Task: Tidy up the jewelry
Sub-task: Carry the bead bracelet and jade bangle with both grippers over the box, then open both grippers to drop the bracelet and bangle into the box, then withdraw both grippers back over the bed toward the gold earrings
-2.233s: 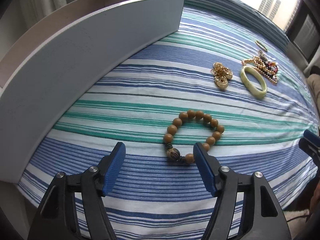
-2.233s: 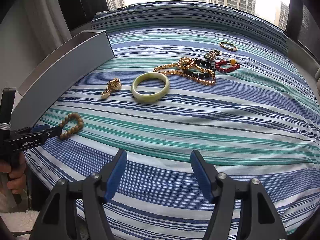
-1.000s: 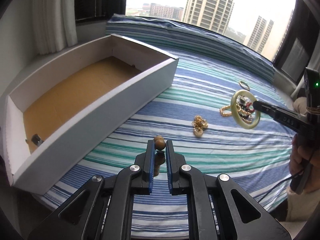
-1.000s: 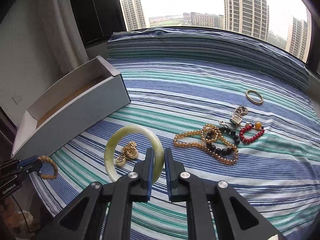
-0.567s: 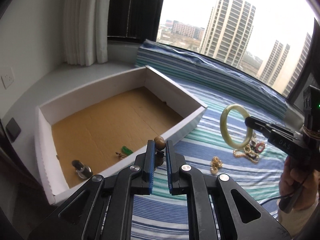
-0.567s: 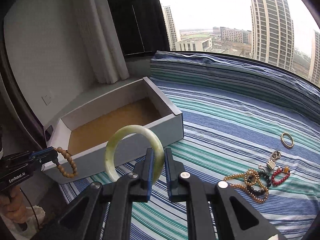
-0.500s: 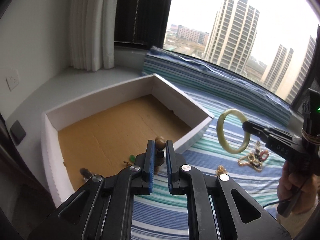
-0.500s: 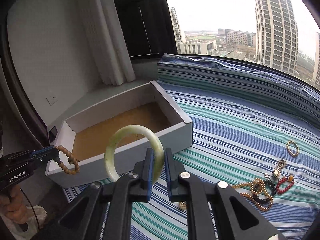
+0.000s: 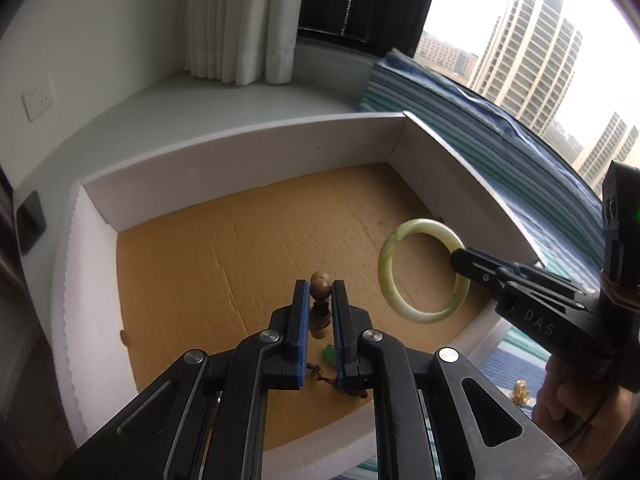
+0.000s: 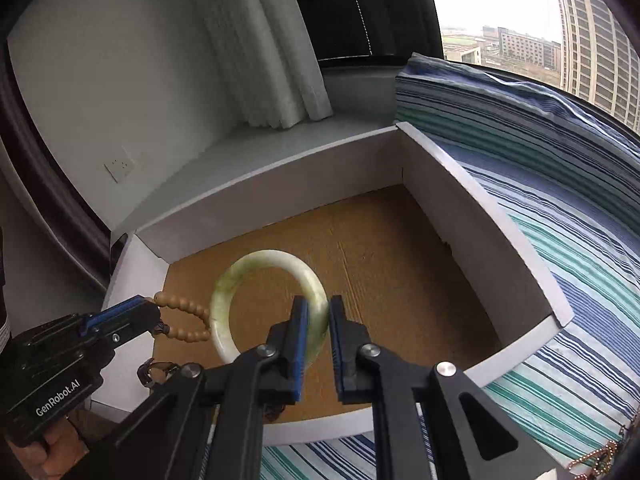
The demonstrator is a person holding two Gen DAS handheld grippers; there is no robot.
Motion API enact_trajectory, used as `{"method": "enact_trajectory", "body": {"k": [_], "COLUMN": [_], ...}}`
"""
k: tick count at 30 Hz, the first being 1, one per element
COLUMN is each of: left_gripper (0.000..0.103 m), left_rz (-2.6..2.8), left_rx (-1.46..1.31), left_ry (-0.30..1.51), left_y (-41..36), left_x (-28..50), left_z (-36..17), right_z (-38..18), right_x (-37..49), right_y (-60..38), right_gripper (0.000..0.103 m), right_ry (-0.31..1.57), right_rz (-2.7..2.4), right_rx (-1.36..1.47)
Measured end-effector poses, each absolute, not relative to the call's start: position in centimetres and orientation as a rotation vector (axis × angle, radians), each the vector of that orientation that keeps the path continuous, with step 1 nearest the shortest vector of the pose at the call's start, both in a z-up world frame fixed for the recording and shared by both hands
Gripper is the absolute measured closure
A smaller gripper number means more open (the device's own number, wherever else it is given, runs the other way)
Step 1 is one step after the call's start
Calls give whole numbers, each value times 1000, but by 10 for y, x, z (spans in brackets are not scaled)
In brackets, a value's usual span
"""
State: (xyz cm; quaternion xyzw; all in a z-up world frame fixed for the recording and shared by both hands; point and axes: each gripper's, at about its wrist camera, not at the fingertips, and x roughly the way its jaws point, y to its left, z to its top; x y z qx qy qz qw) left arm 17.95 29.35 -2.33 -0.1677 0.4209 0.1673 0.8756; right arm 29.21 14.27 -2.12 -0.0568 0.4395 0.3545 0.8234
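Observation:
My left gripper (image 9: 320,290) is shut on a brown wooden bead bracelet (image 9: 321,285) and holds it above the brown floor of the white box (image 9: 240,152). The bracelet also shows hanging in the right wrist view (image 10: 186,318), held by the left gripper (image 10: 154,314). My right gripper (image 10: 318,312) is shut on a pale green jade bangle (image 10: 256,268) and holds it upright over the box (image 10: 276,184). In the left wrist view the bangle (image 9: 390,258) hangs from the right gripper (image 9: 456,258) over the box's right half.
Small items lie on the box floor: a green piece (image 9: 329,354) and a brown bead (image 9: 125,337). The striped blue-green bedspread (image 10: 580,240) lies to the right of the box. Gold jewelry (image 9: 520,394) and a gold chain (image 10: 600,460) lie on it.
Both grippers have moved left with their bracelets, from over the bedspread's edge to above the inside of the box. Both have stayed shut.

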Motion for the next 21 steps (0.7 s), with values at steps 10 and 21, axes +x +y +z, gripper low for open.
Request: {"method": "enact_trajectory", "body": {"k": [10, 21], "left_gripper": [33, 15], "left_rz": [453, 128], "left_rx": [-307, -151], "left_ry": [865, 832], "left_y": [298, 164], "left_x": [167, 108], "left_z": [-30, -15], "right_z": [-37, 10], "right_x": [313, 202], "right_y": [136, 27], "right_gripper": [47, 46], "right_ry": [947, 788], "right_rz": [666, 577], "right_rx": [-115, -199]}}
